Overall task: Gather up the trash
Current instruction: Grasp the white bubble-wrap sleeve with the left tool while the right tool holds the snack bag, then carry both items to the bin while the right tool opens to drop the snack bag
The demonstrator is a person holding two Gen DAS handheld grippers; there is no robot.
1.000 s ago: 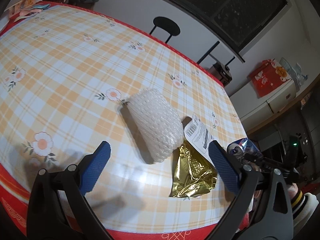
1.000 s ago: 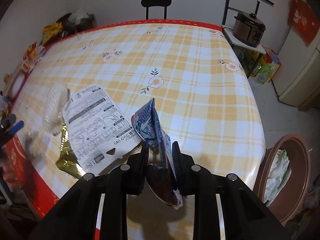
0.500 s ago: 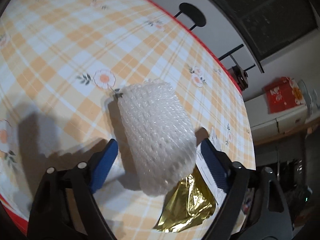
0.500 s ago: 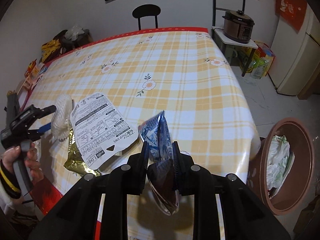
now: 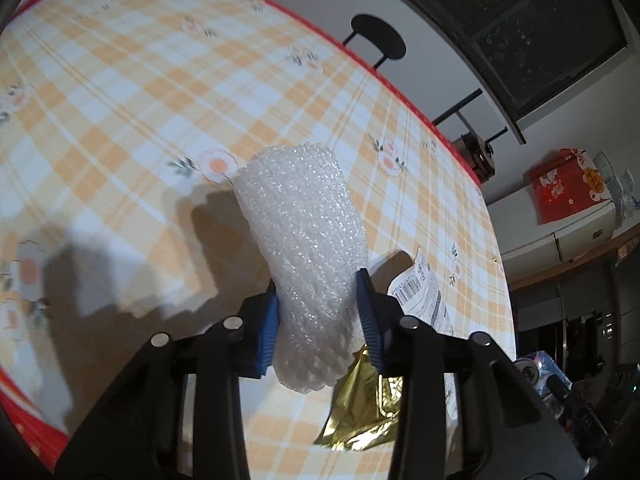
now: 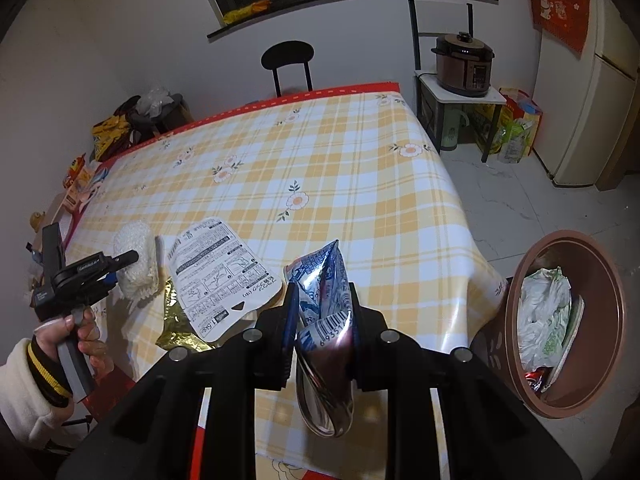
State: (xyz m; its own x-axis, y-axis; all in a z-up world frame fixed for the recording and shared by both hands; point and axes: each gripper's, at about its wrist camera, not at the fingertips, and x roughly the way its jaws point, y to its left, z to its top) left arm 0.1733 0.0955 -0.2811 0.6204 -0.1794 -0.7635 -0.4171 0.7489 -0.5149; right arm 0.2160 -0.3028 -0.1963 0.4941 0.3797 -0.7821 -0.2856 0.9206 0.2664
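the right gripper (image 6: 322,312) is clamped on a crumpled blue foil wrapper (image 6: 320,300), held above the table's near edge. the left gripper (image 5: 318,320) has just been closing and its blue pads now press both sides of a white bubble-wrap roll (image 5: 308,248) near the table's (image 6: 360,184) near left corner. just beside the roll lie a gold foil wrapper (image 5: 362,412) and a printed white packet (image 6: 218,272). off the table's right edge stands a brown bin (image 6: 600,392) holding plastic bags.

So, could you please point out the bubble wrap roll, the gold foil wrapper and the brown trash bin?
bubble wrap roll (image 5: 308,248), left wrist view, middle of its side.
gold foil wrapper (image 5: 360,416), left wrist view, crumpled middle.
brown trash bin (image 6: 612,320), right wrist view, inner wall.
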